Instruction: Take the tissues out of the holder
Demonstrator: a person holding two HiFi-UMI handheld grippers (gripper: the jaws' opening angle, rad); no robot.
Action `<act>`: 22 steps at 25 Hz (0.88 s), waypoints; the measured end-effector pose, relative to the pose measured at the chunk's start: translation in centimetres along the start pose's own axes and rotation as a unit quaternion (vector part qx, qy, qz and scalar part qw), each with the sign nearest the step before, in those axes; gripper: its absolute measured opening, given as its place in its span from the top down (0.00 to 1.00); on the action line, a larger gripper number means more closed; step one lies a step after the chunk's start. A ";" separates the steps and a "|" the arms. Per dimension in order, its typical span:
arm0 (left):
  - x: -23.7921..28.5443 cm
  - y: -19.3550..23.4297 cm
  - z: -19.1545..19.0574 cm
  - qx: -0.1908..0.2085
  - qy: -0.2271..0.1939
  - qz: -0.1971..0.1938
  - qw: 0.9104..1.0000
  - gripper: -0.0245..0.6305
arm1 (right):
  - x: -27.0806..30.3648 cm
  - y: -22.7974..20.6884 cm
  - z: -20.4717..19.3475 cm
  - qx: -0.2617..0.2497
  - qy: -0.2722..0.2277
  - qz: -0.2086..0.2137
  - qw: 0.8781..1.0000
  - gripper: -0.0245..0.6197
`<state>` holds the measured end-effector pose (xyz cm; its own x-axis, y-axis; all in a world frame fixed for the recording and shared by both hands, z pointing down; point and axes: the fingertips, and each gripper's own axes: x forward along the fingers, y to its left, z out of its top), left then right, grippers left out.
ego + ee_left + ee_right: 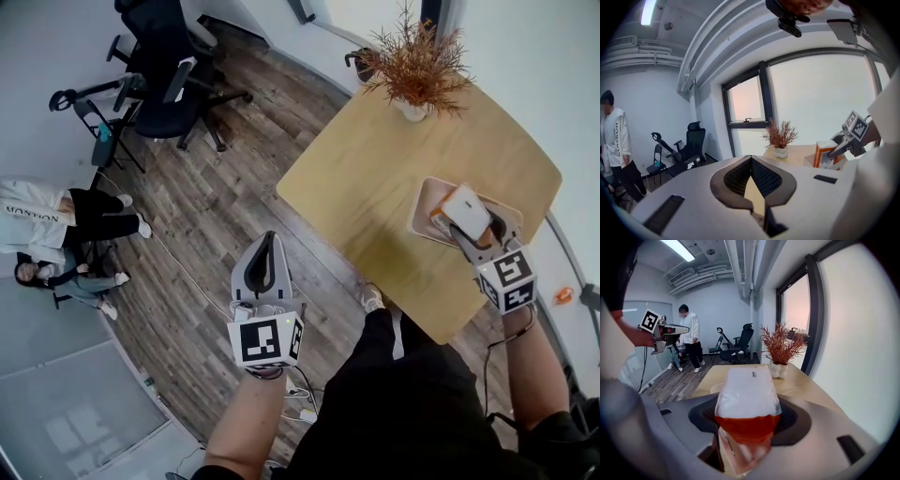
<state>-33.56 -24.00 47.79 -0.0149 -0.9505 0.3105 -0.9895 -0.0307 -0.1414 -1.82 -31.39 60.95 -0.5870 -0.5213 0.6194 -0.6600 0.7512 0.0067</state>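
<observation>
The tissue pack is standing in the holder on the worktop. It is right between the jaws of the right tool. The jaws are partly closed, and the pads look pressed on the two sides of the pack. Most of the pack sticks out past the tips of the tool. The left tool is held well away from the pack, out over the floor. Its jaws are shut and nothing is in them.

For this step to be done well, the pack should be squeezed just enough. It looks soft, so it may be squashed by a hard grip, and it may slip out of a loose one. It should be lifted straight up out of the holder and not dragged sideways. The holder is not held down by anything, so it could be tipped or pulled along. A slow lift is likely best. The plant far past the tool should not be bumped.
</observation>
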 end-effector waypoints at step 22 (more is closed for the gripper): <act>-4.3 1.5 5.3 -0.006 -0.064 0.015 0.998 0.96 | -6.2 0.2 5.1 -0.009 -0.044 -0.037 0.998 0.53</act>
<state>-34.24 -21.61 41.28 -0.0271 -0.9828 0.1829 -0.9904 0.0016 -0.1382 -0.74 -30.10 53.10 -0.5757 -0.6091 0.5455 -0.6951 0.7159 0.0658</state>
